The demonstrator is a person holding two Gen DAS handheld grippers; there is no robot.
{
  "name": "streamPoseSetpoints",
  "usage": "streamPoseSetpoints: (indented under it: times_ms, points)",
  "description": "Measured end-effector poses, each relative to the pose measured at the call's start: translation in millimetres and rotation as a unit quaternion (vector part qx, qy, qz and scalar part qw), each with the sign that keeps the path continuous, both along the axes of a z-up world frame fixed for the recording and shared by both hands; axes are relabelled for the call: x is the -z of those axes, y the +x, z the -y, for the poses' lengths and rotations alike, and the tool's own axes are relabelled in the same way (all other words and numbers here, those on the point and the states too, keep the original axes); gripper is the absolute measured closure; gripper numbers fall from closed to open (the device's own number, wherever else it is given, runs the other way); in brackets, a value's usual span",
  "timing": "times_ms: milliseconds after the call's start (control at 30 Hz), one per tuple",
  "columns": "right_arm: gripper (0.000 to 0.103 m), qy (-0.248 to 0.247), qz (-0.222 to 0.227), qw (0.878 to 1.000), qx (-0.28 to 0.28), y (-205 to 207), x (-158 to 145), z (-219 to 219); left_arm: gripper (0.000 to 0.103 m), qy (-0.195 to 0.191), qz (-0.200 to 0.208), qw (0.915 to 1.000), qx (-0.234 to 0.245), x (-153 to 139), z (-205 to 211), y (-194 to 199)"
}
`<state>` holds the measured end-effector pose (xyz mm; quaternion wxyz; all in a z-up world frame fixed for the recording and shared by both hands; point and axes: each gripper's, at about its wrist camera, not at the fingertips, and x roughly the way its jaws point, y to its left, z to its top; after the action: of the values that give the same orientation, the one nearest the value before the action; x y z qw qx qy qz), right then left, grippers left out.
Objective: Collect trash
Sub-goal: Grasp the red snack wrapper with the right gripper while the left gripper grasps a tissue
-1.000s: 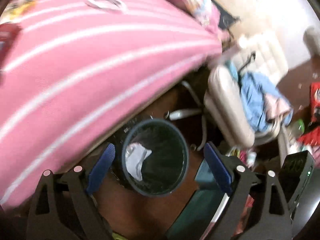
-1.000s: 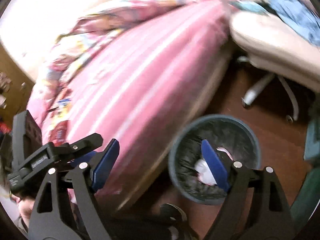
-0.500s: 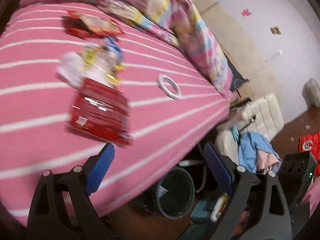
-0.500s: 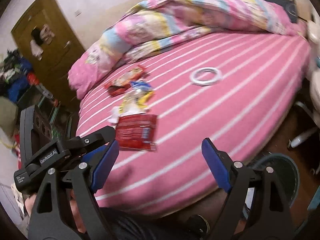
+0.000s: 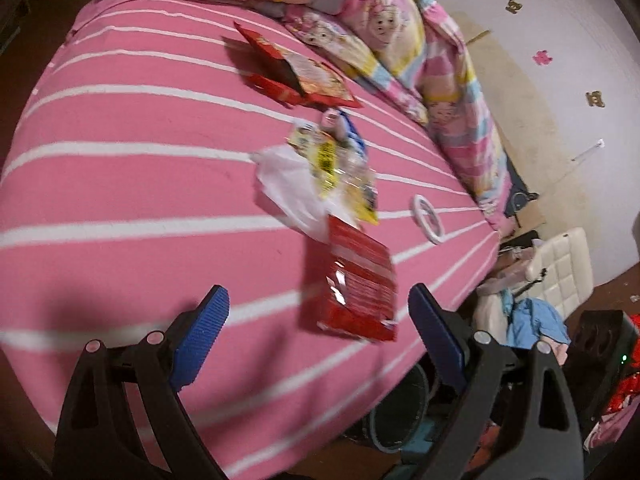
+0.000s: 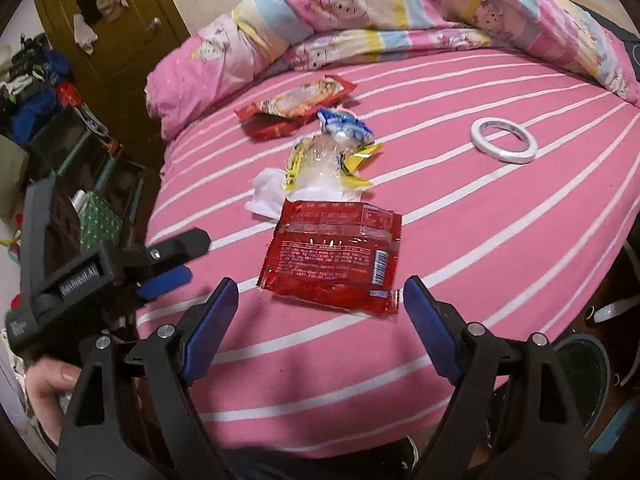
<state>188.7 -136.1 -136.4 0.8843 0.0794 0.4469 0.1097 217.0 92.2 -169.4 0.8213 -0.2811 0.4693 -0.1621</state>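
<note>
A flat red snack wrapper (image 6: 332, 256) lies on the pink striped bed (image 6: 480, 240), just ahead of my right gripper (image 6: 320, 312), which is open and empty. It also shows in the left wrist view (image 5: 352, 284), ahead of my open, empty left gripper (image 5: 318, 320). Behind it lie a white tissue (image 6: 266, 194), a yellow and clear wrapper (image 6: 328, 160), a blue wrapper (image 6: 344, 122) and a red noodle packet (image 6: 296, 106). The dark round trash bin (image 6: 588, 376) stands on the floor beside the bed, at the lower right.
A white tape ring (image 6: 502, 140) lies on the bed at the right. A rolled patterned quilt (image 6: 400, 4) fills the far side. A white chair with blue clothes (image 5: 548, 292) stands past the bed's corner. A wooden door (image 6: 112, 24) and clutter are at the left.
Both grippers have swung up from over the trash bin to face the bed top. The wrappers have come into view and the red wrapper is now close ahead.
</note>
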Motion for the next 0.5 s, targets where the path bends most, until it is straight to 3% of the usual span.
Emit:
streamPoseSetpoints:
  times_ms: [100,267,500]
  points:
    - [0.019,-0.007,-0.010,1.000,0.000,12,11,-4,0.015,0.000,-0.013,0.9999,0.000,9,-6,15]
    - [0.019,-0.024,-0.027,0.999,0.009,36,29,-6,0.015,-0.035,-0.044,0.9984,0.011,28,-7,42]
    - [0.018,-0.024,-0.043,0.999,0.016,57,48,-5,0.015,-0.035,-0.051,0.9979,0.016,37,1,70]
